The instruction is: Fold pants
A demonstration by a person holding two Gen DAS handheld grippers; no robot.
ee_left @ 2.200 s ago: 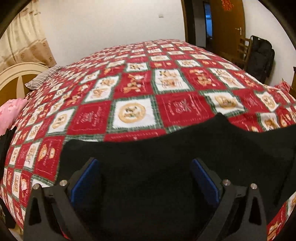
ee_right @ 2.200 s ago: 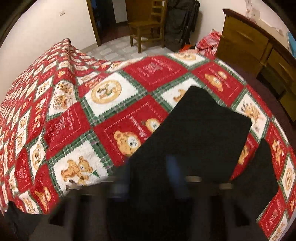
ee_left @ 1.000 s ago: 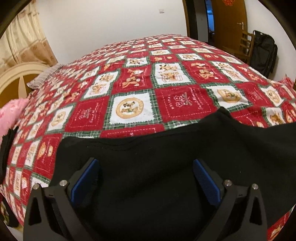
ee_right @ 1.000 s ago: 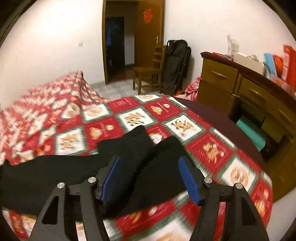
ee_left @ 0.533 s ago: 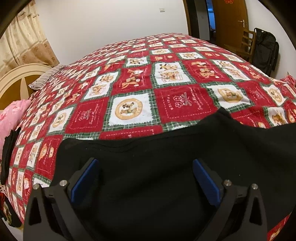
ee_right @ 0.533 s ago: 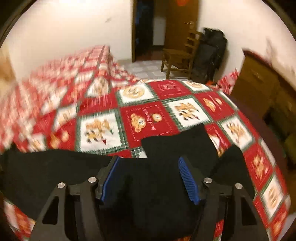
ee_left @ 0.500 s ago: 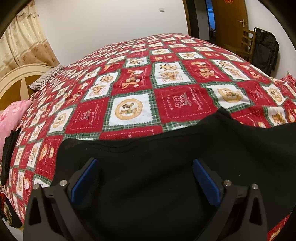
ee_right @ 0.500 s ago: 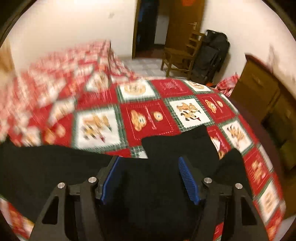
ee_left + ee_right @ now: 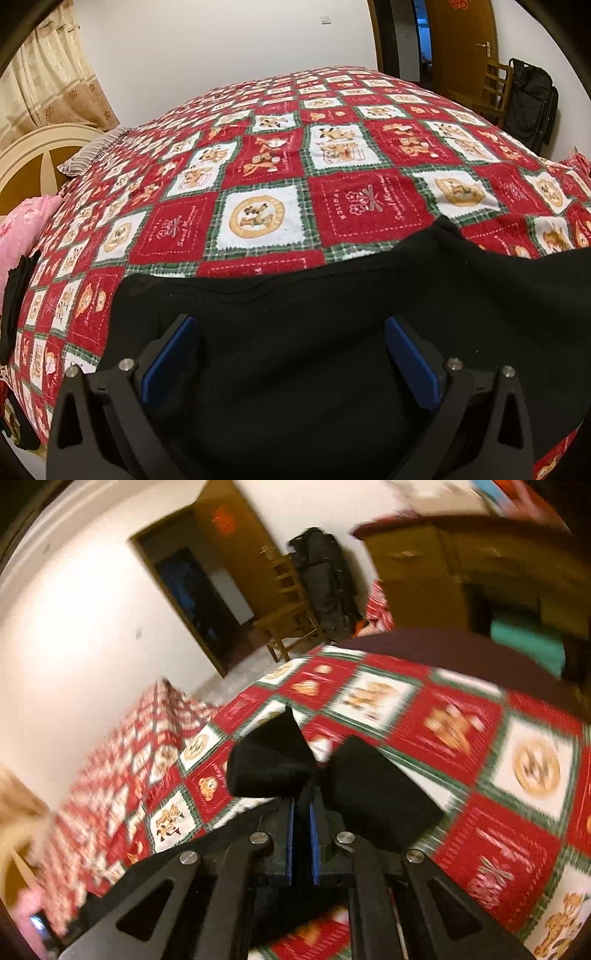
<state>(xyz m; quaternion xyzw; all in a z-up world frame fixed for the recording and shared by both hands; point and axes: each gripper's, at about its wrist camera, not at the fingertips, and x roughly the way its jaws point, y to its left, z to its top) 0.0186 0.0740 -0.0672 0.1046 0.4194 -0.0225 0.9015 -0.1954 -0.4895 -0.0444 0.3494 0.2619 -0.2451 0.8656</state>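
The left wrist view looks down over black pants (image 9: 332, 332) spread flat along the near edge of a bed whose red, white and green bedspread (image 9: 266, 218) is printed with bear squares. The left gripper (image 9: 291, 354) hangs over the dark cloth with its blue pads (image 9: 166, 354) set wide apart; nothing is pinched between them, and whether the tips touch the fabric cannot be told. The upper hem of the pants runs across the bedspread, rising to a small peak toward the right. At the far left corner of the bed lie a striped pillow (image 9: 92, 151) and a pink cloth (image 9: 22, 229), with a cream headboard (image 9: 33, 155) and a patterned curtain (image 9: 48, 81) behind them. Beyond the far right corner stand a wooden door (image 9: 461, 44), a chair (image 9: 491, 92) and a black bag (image 9: 532, 107). The right wrist view is tilted and blurred. There the right gripper (image 9: 300, 805) has its blue pads drawn close together, clamped on a fold of the pants (image 9: 269, 760), which bunch out on either side of the tips above the bedspread (image 9: 443, 723) near the bed's corner. Past the bed's edge are a wooden dresser (image 9: 413, 565), the chair (image 9: 288, 609), the bag (image 9: 325, 579) and an open doorway (image 9: 192, 598).
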